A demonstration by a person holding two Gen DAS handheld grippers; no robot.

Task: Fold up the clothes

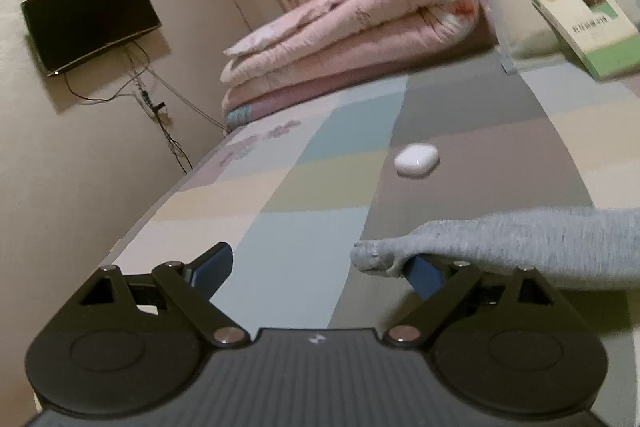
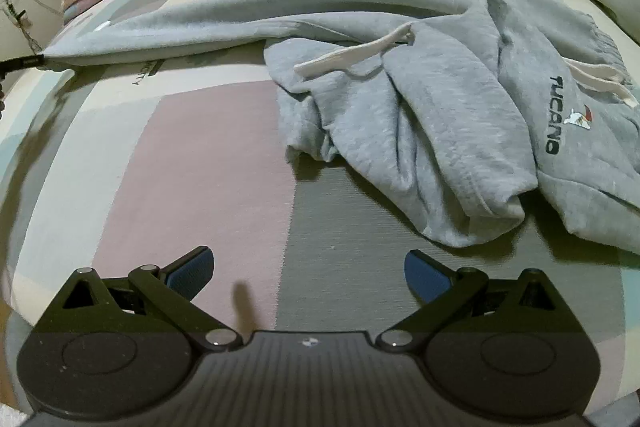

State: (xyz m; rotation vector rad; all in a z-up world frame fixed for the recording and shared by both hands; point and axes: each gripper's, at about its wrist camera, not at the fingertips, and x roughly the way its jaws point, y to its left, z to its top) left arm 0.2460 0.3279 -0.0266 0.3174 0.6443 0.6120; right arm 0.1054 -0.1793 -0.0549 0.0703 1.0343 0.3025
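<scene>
Blue-padded and spread wide, the left hand-held gripper (image 1: pixel 320 269) sits low over the bed (image 1: pixel 304 163), grasping nothing; its right finger (image 1: pixel 426 277) lies under the cuff end of a grey trouser leg (image 1: pixel 520 239). The right hand-held gripper (image 2: pixel 310 277) is likewise spread and empty, above bare sheet just short of the garment. Beyond it, the grey sweatpants (image 2: pixel 440 115) lie crumpled toward the right, one leg stretched far left, white drawstrings (image 2: pixel 352 57) loose on top. Judged step: straightening the garment before any fold. Next move likely calls for pinching the cuff with the left unit and the bunched leg or waistband with the right, then pulling flat.
</scene>
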